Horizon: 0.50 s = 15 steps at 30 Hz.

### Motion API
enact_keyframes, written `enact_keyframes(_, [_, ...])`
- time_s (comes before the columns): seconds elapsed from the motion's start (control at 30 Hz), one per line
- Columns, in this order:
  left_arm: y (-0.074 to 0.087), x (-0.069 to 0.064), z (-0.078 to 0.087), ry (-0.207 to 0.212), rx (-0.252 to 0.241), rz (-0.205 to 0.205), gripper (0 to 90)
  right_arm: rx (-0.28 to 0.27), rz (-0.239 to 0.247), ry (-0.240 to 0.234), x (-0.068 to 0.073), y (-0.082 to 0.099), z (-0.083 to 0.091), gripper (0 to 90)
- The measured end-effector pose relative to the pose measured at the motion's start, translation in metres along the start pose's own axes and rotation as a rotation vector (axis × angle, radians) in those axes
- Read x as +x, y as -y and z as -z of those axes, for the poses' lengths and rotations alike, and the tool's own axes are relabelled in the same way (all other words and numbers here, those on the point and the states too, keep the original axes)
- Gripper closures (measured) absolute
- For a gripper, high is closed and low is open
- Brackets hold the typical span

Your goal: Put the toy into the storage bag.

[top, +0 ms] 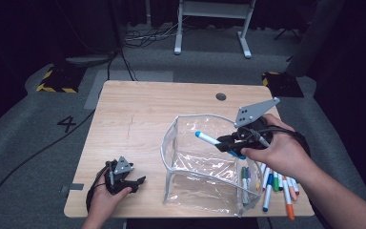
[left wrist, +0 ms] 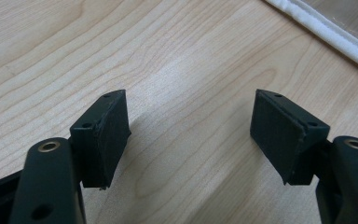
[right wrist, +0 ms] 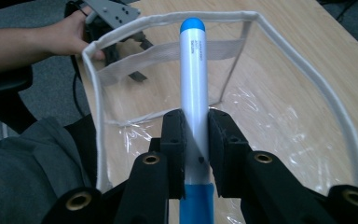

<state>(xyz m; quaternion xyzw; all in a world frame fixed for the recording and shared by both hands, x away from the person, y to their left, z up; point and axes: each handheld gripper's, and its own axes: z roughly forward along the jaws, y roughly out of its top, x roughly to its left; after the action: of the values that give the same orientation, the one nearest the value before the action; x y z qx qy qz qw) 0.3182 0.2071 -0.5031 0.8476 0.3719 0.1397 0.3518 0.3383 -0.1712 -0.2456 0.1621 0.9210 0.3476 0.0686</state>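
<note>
The clear pouch (top: pixel 205 162) stood open on the table (top: pixel 133 119); the right gripper (top: pixel 226 142), clenched on the blue marker (top: pixel 208 138), hovered above it and should lower before releasing, while the left gripper (top: pixel 136 182) rested unclenched, empty

The right gripper (right wrist: pixel 196 140) is clamping a white marker with a blue tip (right wrist: pixel 193 79), its jaws pressing the barrel from both sides. The marker is pointing over the open clear pouch (right wrist: pixel 303 70), whose white rim is arching around it. Beyond, the other gripper (right wrist: pixel 114 18) is resting, apparently, on the wooden table (right wrist: pixel 284 28).
</note>
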Motion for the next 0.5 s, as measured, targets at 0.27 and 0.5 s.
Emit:
enact_keyframes(0.27, [0.0,0.0,0.0,0.001,0.002,0.002,28.4,0.02,0.054,-0.058,0.006,-0.007,-0.02,77.3])
enact_keyframes(0.5, [0.0,0.0,0.0,0.0,0.001,0.0,28.4,0.075,0.091,-0.123,0.007,-0.007,-0.044,77.3])
